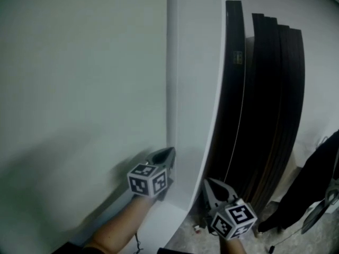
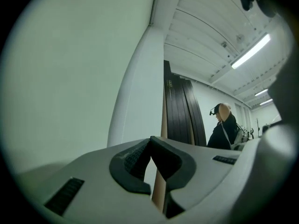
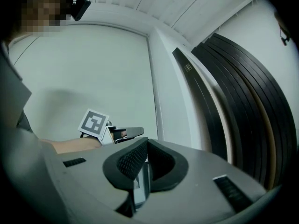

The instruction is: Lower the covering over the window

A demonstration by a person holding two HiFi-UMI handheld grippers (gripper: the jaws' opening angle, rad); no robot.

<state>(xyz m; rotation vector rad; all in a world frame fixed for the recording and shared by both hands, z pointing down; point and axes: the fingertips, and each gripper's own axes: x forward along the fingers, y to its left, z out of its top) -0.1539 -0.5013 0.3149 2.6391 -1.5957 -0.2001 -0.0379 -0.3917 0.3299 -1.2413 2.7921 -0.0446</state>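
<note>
Window covering could not be identified for certain in any view. The likeliest match was a broad pale panel (image 1: 79,89) filling the left half of the head view. It looked smooth, matte and greenish-white, with a narrow grey vertical strip (image 1: 170,62) along its right edge. Just right of that strip stood a plain white pillar (image 1: 196,89), flat-faced and unmarked.

Right of the pillar, several thin dark boards (image 1: 270,115) stood upright, packed face to face. They were glossy and near-black, and one pale edge showed in the left gripper view.

At the lower centre of the head view, the left gripper (image 1: 169,153) pointed at the foot of the grey strip, with a bare forearm (image 1: 114,226) behind it. Its jaws were pressed together at the tips, their ribbed black pads holding nothing. The right gripper (image 1: 211,184), lower and to the right, pointed toward the base of the boards. Its jaws were likewise closed and empty.

A person in dark clothing (image 2: 224,129) stood at the right of the left gripper view. Above was a ribbed white ceiling with a bright strip light (image 2: 250,50).
</note>
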